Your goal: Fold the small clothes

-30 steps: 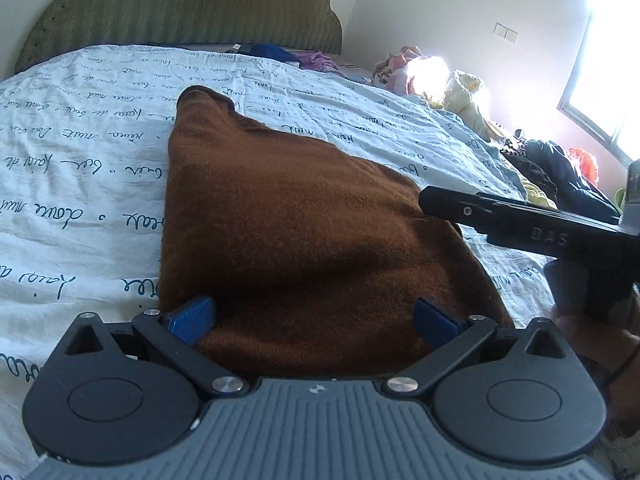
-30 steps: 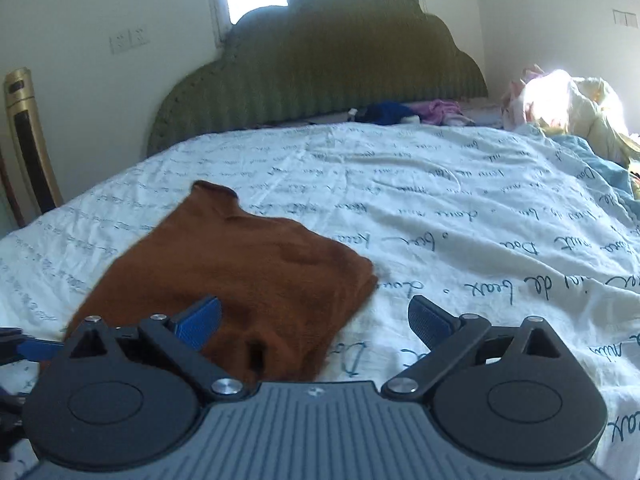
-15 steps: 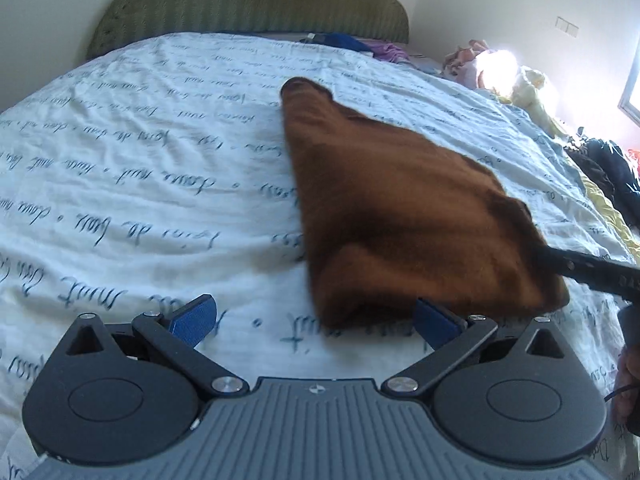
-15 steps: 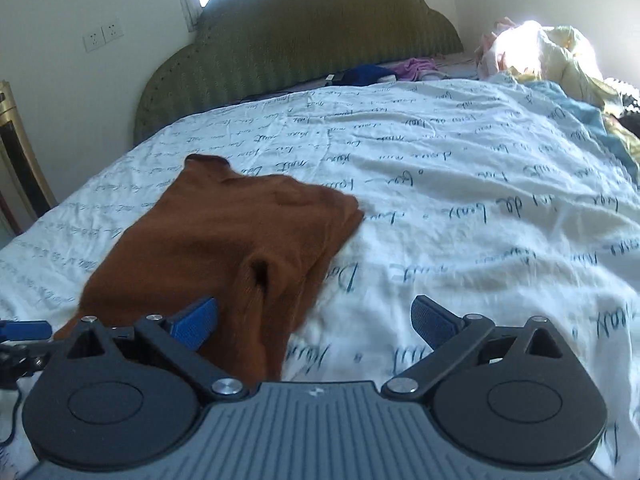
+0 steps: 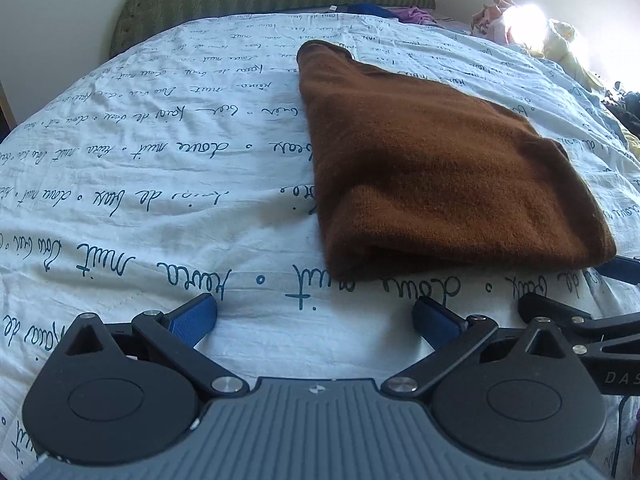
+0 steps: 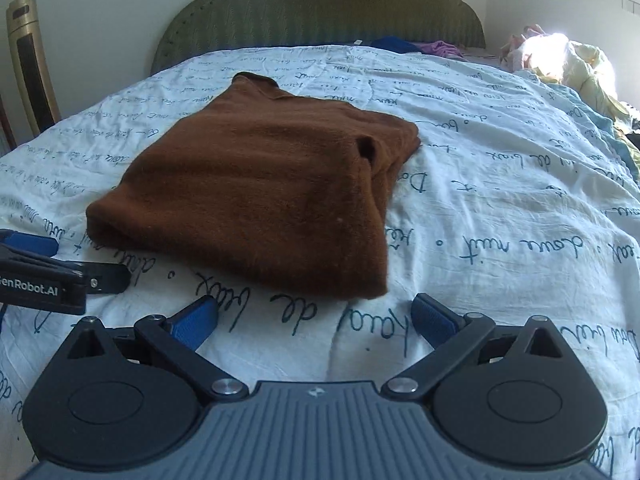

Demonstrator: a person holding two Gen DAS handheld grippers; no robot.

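A brown knitted garment (image 5: 432,168) lies folded flat on the bed, its collar end pointing toward the headboard; the right wrist view shows the same brown garment (image 6: 264,184) with a sleeve opening at its right side. My left gripper (image 5: 316,318) is open just in front of the garment's near edge, over bare sheet, holding nothing. My right gripper (image 6: 314,318) is open as well, a short way back from the near right corner. Each gripper shows at the edge of the other's view.
The bed sheet (image 6: 500,208) is white with blue handwriting print. A green headboard (image 6: 320,12) stands behind. Loose clothes (image 6: 568,64) are piled at the bed's far right, small coloured items (image 5: 392,11) near the headboard. A gold tower appliance (image 6: 30,60) stands at left.
Both grippers have pulled back off the garment toward me. The left gripper had its fingers around the near edge; now it is clear of the cloth. The garment lies flatter.
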